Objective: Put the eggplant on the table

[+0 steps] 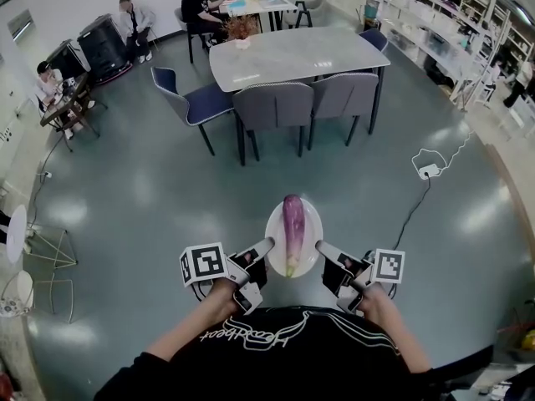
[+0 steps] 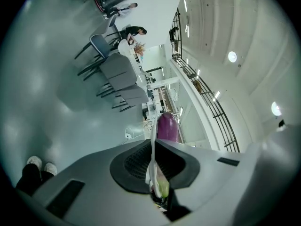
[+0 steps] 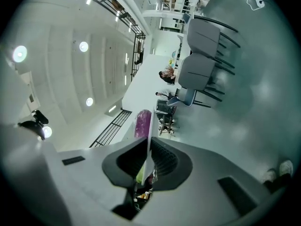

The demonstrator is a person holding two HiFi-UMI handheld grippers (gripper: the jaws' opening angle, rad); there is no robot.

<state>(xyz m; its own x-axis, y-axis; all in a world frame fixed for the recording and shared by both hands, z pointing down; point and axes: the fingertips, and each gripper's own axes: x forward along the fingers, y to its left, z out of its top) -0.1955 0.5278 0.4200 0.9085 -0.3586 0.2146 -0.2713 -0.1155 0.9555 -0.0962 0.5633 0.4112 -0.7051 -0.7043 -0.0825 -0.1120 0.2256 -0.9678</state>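
Forearms are reaching forward from the near edge of the head view, under a black shirt [image 1: 292, 357]. The left hand [image 1: 222, 296] and the right hand [image 1: 369, 296] are each holding one gripper roughly level and angled inward.

Eggplant [image 1: 292, 226], purple with its green stem end nearest the person, is lying lengthwise on a white plate [image 1: 272, 224]. The plate is being held in the air over the grey floor [image 1: 150, 199], well short of the table [image 1: 292, 53].

Left gripper [image 1: 267, 244] is clamping the plate's left rim. Its own view is showing the rim edge-on between jaws standing narrowly apart and pressing on it. Right gripper [image 1: 320, 246] is clamping the right rim in the same manner.

Both hands are sitting largely behind the marker cubes, and the shirt is cutting off the elbows. In each gripper view the plate is appearing only as a thin white edge, with the eggplant's far end rising beyond it.

Grey chairs [image 1: 272, 107] are standing along the table's near side. A white power strip [image 1: 428, 171] is lying on the floor to the right.
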